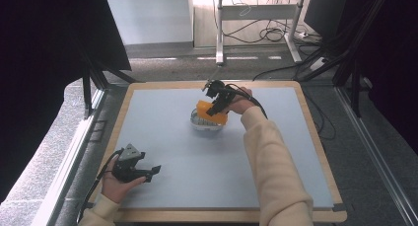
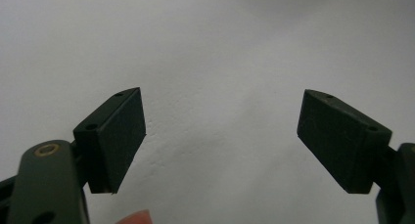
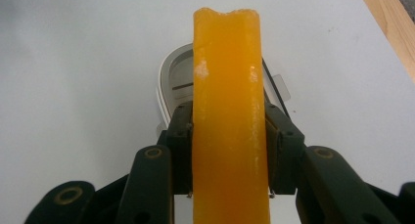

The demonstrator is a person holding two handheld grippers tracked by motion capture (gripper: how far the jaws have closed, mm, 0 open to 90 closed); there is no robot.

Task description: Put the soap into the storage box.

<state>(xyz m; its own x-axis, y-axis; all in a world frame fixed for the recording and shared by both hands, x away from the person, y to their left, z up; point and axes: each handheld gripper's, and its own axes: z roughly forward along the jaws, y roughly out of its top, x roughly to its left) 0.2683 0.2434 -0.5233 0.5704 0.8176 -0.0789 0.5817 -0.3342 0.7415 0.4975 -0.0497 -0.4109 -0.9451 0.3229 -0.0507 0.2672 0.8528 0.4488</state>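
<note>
Work stands at mid-way, I judge: on the pale grey table mat [image 1: 172,137] the white round container [image 3: 171,82] waits, and the right gripper [image 3: 229,150] is clenched on the orange flat sponge-like block [image 3: 229,111] just above it; placing remains. The left gripper [image 2: 220,136] rests released, apart.

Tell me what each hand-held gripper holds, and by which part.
The right hand-held gripper clamps the orange slab across its narrow sides, near its lower end, above a white container. The left hand-held gripper holds nothing.
</note>
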